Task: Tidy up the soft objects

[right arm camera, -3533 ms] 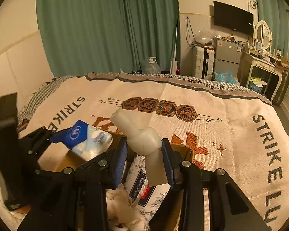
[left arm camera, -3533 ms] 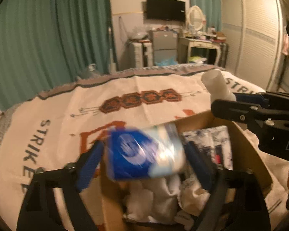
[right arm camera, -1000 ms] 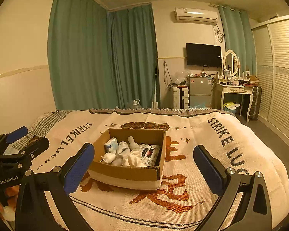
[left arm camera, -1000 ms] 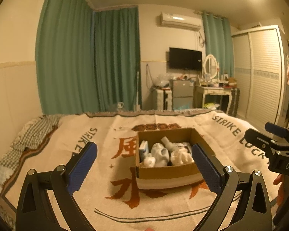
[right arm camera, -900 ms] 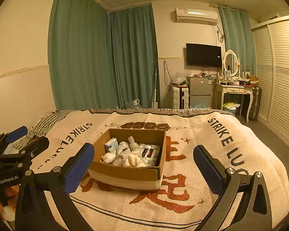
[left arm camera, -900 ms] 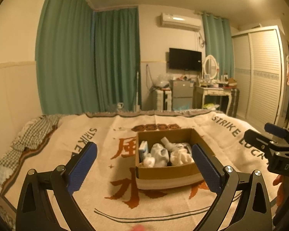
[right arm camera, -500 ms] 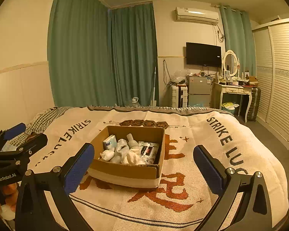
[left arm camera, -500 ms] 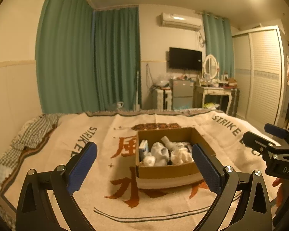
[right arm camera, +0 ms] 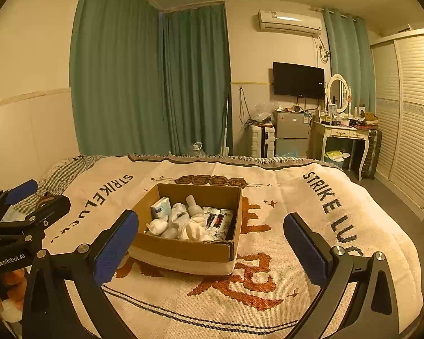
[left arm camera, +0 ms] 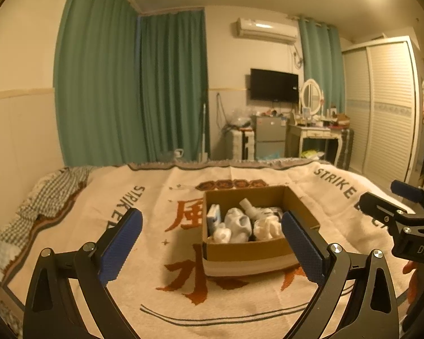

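On the left of the bed a checked cloth [right arm camera: 67,169] lies bunched at the edge of the woven blanket [right arm camera: 311,206], well apart from everything else. The left gripper [left arm camera: 212,243] hangs back from the blanket with its jaws spread wide and nothing between them. At the middle sits the cardboard box [right arm camera: 181,250], open-topped, holding the soft things: a blue-and-white tissue pack [right arm camera: 161,207] at its left, rolled white socks [right arm camera: 181,220] heaped in the centre, a small white squeeze bottle [right arm camera: 192,204] behind them, and a flat floral packet [right arm camera: 220,221] on the right, possibly wet wipes. All look light and yielding; the socks should take a pinch anywhere, the tissue pack best across its short sides, and the bottle may slip. The right gripper [right arm camera: 210,244] is likewise spread and empty. Only the box walls hinder a reach.
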A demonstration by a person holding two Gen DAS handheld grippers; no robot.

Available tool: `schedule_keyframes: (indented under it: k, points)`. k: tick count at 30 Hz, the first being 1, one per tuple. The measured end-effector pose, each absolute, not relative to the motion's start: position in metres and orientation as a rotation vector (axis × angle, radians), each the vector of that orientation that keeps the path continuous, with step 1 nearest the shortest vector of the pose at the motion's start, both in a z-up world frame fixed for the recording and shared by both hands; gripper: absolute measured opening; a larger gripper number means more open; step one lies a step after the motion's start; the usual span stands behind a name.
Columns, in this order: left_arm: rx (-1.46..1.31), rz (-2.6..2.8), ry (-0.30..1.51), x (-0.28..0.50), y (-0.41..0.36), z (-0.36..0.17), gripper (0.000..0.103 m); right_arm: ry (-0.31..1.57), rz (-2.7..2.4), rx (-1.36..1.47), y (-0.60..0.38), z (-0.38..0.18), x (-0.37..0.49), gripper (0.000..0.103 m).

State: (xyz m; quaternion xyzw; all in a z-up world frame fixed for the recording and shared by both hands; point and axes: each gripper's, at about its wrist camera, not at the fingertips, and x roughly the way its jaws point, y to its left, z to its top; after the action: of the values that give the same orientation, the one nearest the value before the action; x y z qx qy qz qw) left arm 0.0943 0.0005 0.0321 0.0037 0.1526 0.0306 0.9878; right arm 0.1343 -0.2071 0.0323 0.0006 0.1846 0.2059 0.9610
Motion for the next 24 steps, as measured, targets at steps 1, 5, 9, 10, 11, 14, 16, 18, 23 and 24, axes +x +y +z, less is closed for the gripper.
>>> schedule_keyframes:
  k: [1, 5, 9, 10, 11, 14, 16, 18, 23, 24]
  points:
    - [0.007, 0.061, 0.307, 0.0944, 0.0004, 0.0322, 0.101, 0.374, 0.417, 0.002, -0.2071, 0.0321, 0.1342, 0.103]
    - [0.006, 0.06, 0.313, 0.0948, 0.0004, 0.0315, 0.101, 0.374, 0.418, 0.001, -0.2068, 0.032, 0.1341, 0.103]
    - [0.008, 0.062, 0.313, 0.0949, 0.0006, 0.0314, 0.101, 0.377, 0.419, 0.003, -0.207, 0.0318, 0.1339, 0.103]
    - [0.007, 0.063, 0.313, 0.0949, 0.0009, 0.0317, 0.101, 0.378, 0.419, 0.003, -0.207, 0.0316, 0.1337, 0.103]
    - [0.006, 0.062, 0.312, 0.0951, 0.0014, 0.031, 0.101, 0.379, 0.418, 0.003, -0.207, 0.0313, 0.1338, 0.103]
    - [0.006, 0.063, 0.312, 0.0951, 0.0025, 0.0308, 0.101, 0.38, 0.42, 0.004, -0.2066, 0.031, 0.1337, 0.103]
    - [0.007, 0.066, 0.312, 0.0951, 0.0029, 0.0307, 0.101, 0.38, 0.42, 0.004, -0.2059, 0.0304, 0.1331, 0.103]
    - [0.011, 0.07, 0.312, 0.0948, 0.0029, 0.0306, 0.101, 0.38, 0.42, 0.004, -0.206, 0.0303, 0.133, 0.103]
    - [0.014, 0.072, 0.312, 0.0946, 0.0032, 0.0303, 0.101, 0.38, 0.421, 0.004, -0.2056, 0.0302, 0.133, 0.103]
    - [0.014, 0.072, 0.311, 0.0946, 0.0032, 0.0303, 0.101, 0.38, 0.421, 0.004, -0.2055, 0.0301, 0.1329, 0.103]
